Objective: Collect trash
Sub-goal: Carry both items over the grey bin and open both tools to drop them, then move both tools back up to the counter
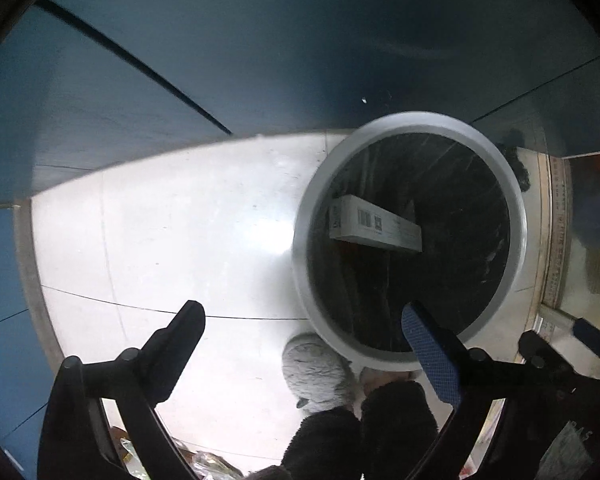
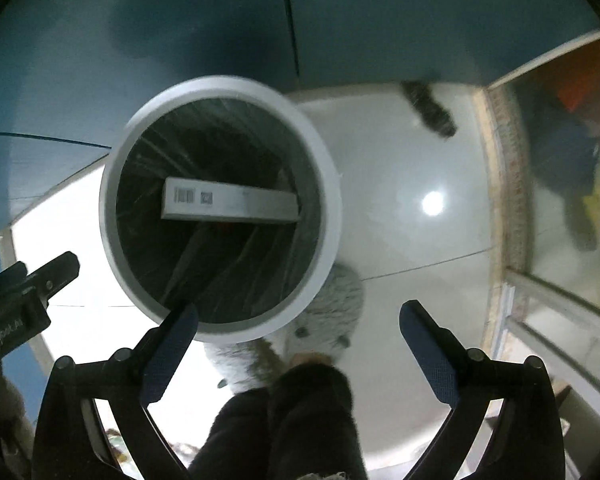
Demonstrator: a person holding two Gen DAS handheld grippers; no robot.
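- One round trash bin [image 1: 410,236] with a pale rim is seen from above, standing on the pale tiled floor [image 1: 172,240] close against a blue wall [image 1: 260,40]; a dark liner is seen inside it.
- One long white carton [image 1: 374,222], marked with a barcode, is seen lying inside the bin, tilted against the liner; in the right wrist view the same carton [image 2: 230,202] spans the opening of the bin [image 2: 220,208].
- Two grippers are counted. The left gripper [image 1: 304,332] is held released, its two fingers spread wide with nothing between them; its right fingertip is seen over the bin's near rim.
- The right gripper [image 2: 298,326] is likewise held released and empty, with its left fingertip over the bin's near rim.
- Two fluffy grey slippers [image 2: 332,308] are seen on the floor just beside the bin, below two dark trouser legs [image 2: 284,420].
- One dark fuzzy item [image 2: 430,110] is seen lying on the floor near the wall, well apart from the bin; what it is cannot be told.
- Some crumpled wrappers [image 1: 204,460] are glimpsed at the lower edge of the left wrist view; their number cannot be told.
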